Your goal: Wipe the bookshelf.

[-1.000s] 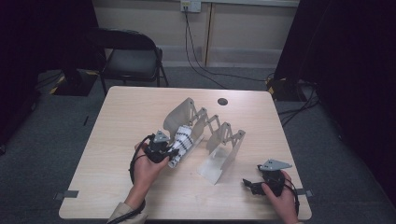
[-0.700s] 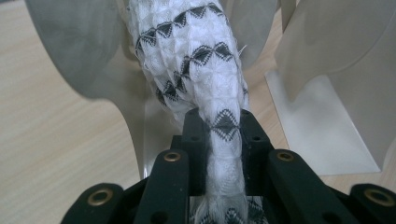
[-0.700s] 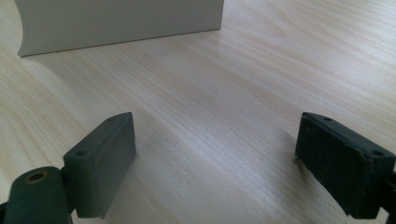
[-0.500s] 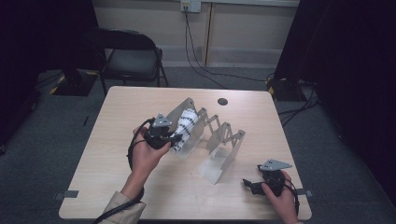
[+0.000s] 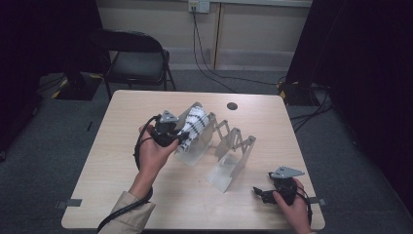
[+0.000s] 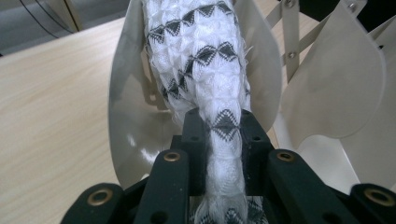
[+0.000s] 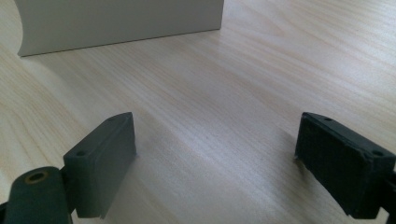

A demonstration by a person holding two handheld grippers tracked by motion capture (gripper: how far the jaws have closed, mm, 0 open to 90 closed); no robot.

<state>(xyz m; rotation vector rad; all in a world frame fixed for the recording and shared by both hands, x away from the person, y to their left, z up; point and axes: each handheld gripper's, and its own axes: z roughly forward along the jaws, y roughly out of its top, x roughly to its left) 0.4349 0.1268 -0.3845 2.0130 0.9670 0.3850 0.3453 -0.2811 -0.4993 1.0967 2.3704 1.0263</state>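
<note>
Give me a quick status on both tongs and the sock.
Left tongs clamped on patterned sock, draping it over the folding rack. Right tongs open, empty, low over the table. Nothing blocking.

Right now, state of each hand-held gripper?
Left hand-held gripper: shut on the black-and-white sock.
Right hand-held gripper: open, holding nothing, above the table.

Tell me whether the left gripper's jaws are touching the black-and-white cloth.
Touching. The left gripper view shows the left gripper shut on the cloth, both black jaws pressed against its sides, no gap between them, in front of the grey rack.
</note>
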